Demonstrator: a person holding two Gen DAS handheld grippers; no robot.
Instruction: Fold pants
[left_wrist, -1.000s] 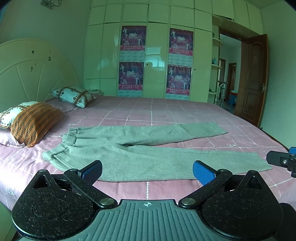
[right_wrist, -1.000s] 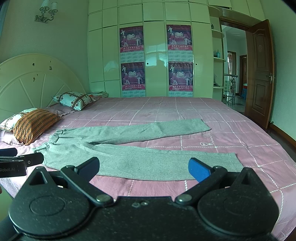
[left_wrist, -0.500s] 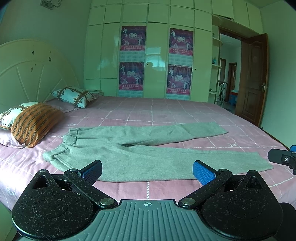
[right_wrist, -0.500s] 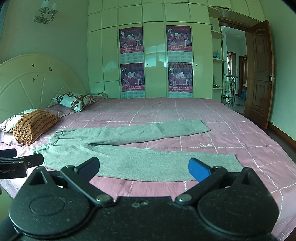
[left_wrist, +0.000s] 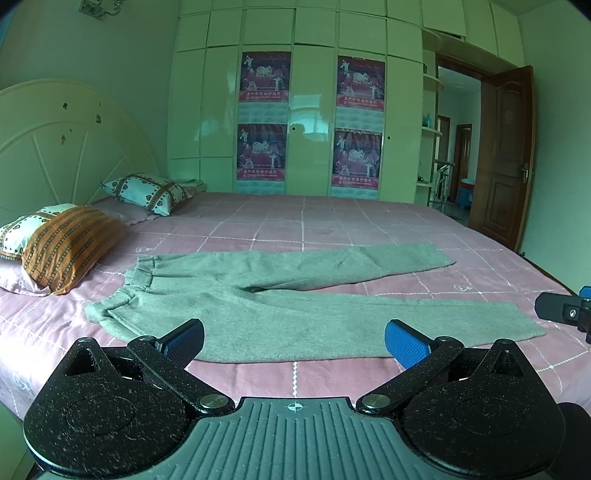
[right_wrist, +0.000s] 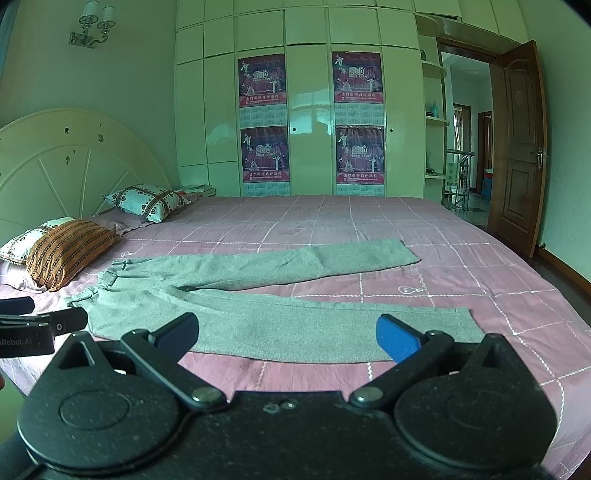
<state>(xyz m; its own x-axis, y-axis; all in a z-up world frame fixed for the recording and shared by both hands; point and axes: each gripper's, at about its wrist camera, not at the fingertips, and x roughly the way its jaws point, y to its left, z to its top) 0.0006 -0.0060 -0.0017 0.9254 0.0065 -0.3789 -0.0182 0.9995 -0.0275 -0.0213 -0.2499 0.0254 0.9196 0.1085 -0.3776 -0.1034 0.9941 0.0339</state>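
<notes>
— Anything changed?
— Barely: the pants (left_wrist: 280, 306) stay spread flat on the bed (left_wrist: 332, 221), unfolded.
— The claws?
— Left claw (left_wrist: 294, 341) and right claw (right_wrist: 288, 334) remain spread wide, empty, hovering at the near edge.

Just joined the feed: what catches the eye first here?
The grey fleece pants lie flat on the pink checked bedspread, legs splayed apart, waistband toward the orange striped pillow. Both hand-held grippers, left and right, hover open at the near edge.
</notes>
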